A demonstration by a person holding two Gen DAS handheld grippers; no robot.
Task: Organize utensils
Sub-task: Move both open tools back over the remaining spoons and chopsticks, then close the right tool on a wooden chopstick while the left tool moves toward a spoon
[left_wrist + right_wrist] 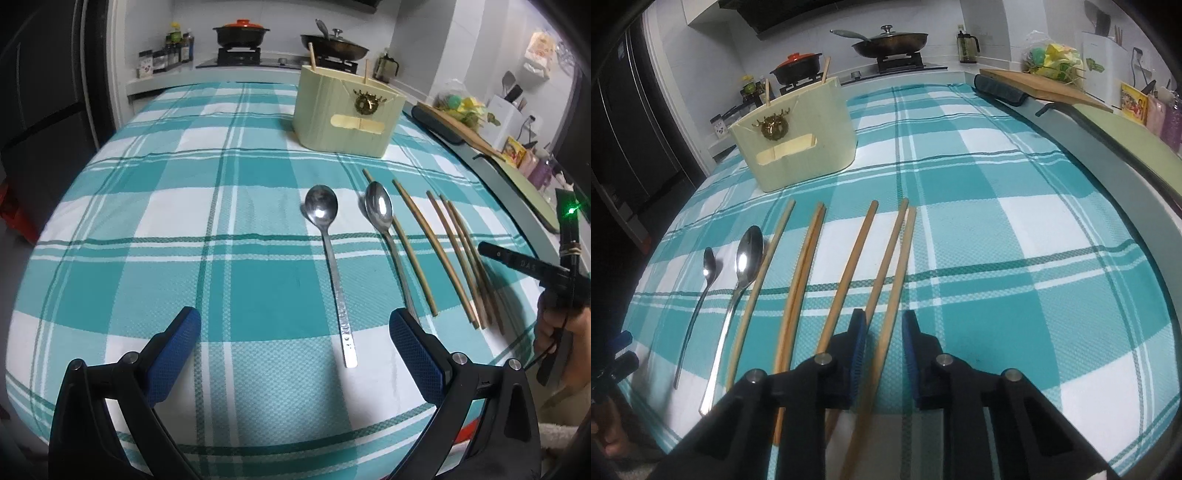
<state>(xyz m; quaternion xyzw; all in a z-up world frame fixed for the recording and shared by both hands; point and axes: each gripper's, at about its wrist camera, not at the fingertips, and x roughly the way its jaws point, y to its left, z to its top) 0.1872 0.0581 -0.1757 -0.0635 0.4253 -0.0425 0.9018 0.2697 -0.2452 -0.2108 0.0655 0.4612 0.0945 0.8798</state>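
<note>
Covered by a teal-and-white checked cloth (147, 206), the counter (1137, 206), with a grey bare rim along the right. Beyond it, a stove with a black pot with an orange lid (240, 31) and a lidded wok (890, 40); spice jars (170, 51) further left; a wooden cutting board (1045, 86) at the far right edge. Well ahead of both claws, a pale wooden utensil holder (347, 114) with a brass deer ornament on its front, two chopstick ends poking up from inside it. Left claw (295, 347): wide open, holding nothing, hovering above the cloth, the handle end of the rounder spoon (328, 251) lying between its blue pads without touching them. Just right of that, a second spoon (384, 221), then loose chopsticks (846, 273) in a row. Right claw (882, 332): low over the near ends of the rightmost pair of chopsticks (894, 258), narrowed to a small gap around them; cannot tell whether the pads actually press on the wood.
</note>
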